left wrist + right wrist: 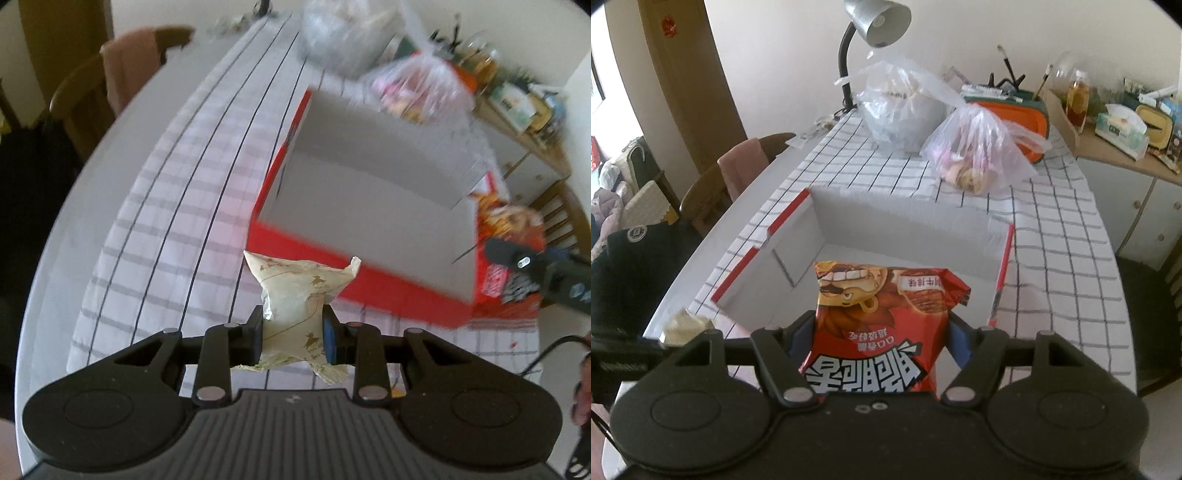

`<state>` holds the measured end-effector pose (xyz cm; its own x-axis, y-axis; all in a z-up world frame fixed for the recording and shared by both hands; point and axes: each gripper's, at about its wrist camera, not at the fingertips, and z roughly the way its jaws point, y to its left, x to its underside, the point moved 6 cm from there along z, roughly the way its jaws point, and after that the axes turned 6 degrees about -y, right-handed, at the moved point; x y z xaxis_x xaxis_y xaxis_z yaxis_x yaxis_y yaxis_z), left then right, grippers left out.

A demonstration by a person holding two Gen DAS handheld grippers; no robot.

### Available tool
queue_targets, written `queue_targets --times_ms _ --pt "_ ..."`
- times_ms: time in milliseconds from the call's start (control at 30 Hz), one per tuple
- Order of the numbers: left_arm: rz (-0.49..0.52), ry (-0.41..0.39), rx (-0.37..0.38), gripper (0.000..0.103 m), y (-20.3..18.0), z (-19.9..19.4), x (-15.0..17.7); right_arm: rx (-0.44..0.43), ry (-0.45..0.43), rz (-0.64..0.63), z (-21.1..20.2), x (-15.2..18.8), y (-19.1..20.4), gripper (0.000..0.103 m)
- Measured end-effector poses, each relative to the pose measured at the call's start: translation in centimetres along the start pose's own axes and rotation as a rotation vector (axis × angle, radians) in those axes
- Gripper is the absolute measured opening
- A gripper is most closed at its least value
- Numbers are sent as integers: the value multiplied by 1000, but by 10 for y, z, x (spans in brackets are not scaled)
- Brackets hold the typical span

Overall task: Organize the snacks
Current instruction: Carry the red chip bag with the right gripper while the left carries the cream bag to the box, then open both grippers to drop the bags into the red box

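My left gripper [293, 334] is shut on a small cream snack packet [295, 295], held above the checked tablecloth just short of the red box's near wall [332, 258]. My right gripper [881, 332] is shut on a red snack bag [879, 325] with a cartoon face, held over the near edge of the open red box with white inside [905, 218]. The cream packet [685, 326] and the left gripper show at the lower left of the right wrist view. The red bag [509, 221] and the right gripper show blurred at the right of the left wrist view.
Two clear plastic bags of food [979, 155] [901, 107] stand on the table behind the box. A desk lamp [875, 22] stands at the back. A chair with a pink cloth [738, 170] is at the left, a cabinet with clutter [1126, 122] at the right.
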<state>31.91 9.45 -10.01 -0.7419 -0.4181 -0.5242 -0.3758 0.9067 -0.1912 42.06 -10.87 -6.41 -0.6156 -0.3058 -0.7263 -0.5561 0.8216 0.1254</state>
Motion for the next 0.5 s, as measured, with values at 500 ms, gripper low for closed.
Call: queue_targets --times_ms 500 --pt "143 -48 -18 30 -52 45 -83 -6 43 -59 52 -18 -14 71"
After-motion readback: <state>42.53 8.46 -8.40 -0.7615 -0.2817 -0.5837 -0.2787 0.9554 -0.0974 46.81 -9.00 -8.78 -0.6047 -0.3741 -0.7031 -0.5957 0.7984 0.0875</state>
